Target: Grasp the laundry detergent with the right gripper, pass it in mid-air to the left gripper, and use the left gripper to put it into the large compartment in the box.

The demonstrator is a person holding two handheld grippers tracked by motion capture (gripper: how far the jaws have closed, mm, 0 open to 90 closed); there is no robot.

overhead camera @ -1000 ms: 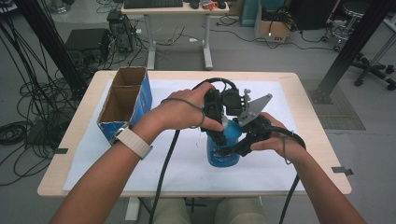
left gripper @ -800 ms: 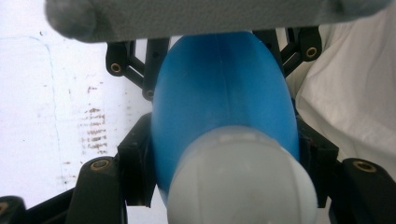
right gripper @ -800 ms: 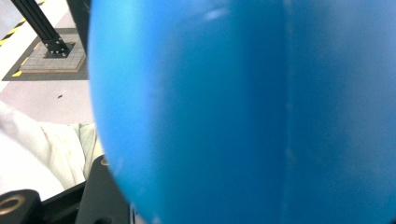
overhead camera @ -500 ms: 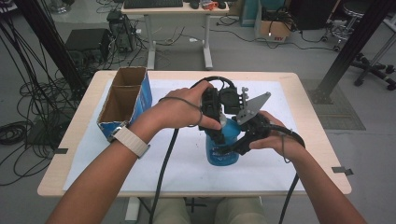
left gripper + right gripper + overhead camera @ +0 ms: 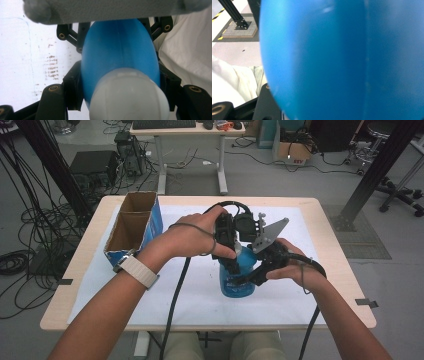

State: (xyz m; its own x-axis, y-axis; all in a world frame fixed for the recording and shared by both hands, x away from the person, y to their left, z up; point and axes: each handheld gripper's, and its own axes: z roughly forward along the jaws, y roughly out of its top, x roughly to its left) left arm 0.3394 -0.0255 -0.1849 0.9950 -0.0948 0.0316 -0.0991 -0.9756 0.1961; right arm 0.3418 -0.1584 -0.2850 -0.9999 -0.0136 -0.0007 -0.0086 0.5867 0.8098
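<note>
Blue plastic marked the bottle (image 5: 238,279) that stood upright near the middle of the counter (image 5: 320,210), on the white sheet (image 5: 200,295) that covered most of the top. Both grippers had closed on it. The left gripper (image 5: 234,265) came in from above, its jaws clamped on the upper part of the bottle; in the left gripper view the two black jaws pressed against either side of the blue body (image 5: 120,57), with the bottle's white cap (image 5: 128,97) close to the camera. The right gripper (image 5: 252,277) reached in from the right and gripped the bottle lower down on its body, and the blue wall (image 5: 342,60) took up nearly the whole of the right gripper view. A grey three-cornered plate (image 5: 270,234) stood above the right gripper, tilted toward the far right. The left hand (image 5: 192,237) and the right hand (image 5: 290,267) each grasped their gripper, black cables trailing back toward the near edge. At the left of the counter stood an open cardboard box (image 5: 132,227) with blue sides, well apart from the bottle.
</note>
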